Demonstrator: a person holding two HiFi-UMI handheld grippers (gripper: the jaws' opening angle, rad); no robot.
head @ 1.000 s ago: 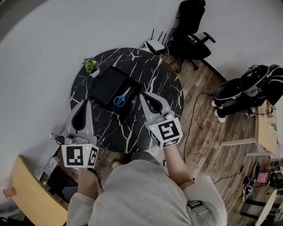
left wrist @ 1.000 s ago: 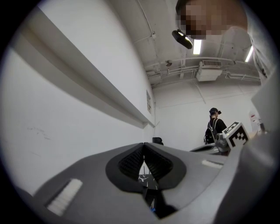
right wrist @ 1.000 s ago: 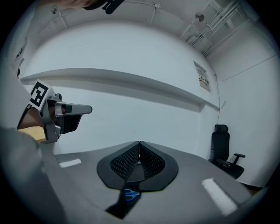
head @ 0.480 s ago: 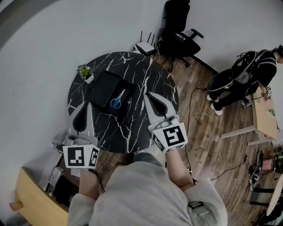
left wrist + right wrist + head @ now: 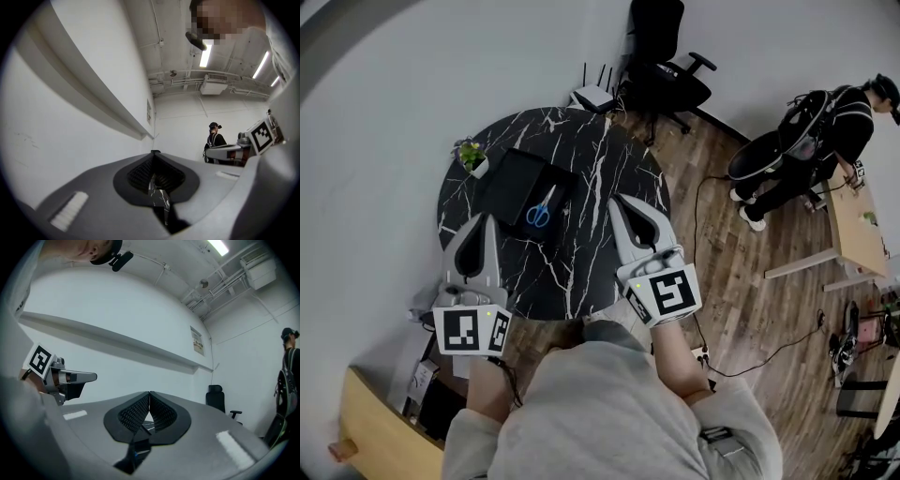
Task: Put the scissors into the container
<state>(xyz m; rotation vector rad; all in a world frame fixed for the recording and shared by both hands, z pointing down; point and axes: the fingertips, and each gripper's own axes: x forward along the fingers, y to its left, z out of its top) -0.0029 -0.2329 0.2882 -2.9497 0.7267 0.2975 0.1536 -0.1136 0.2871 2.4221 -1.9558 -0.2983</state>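
Already the blue scissors [image 5: 538, 208] lie in the black container [image 5: 506, 178], between the tips of the left gripper [image 5: 478, 221] and right gripper [image 5: 623, 202], whose jaws are both closed and empty.

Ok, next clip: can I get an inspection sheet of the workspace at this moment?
Surface: round black marble table with white veins.
Job's things: blue-handled scissors lie inside the outline of the flat black container.
Clutter: small potted plant at the table's far left rim; white router with antennas beyond the far rim.
Grippers: left tool and right tool are both shut and empty, over the table's near side, clear of the scissors.
Cables: black cable on the wooden floor to the right of the table.
Surroundings: black office chair; a person by a wooden desk; white wall.
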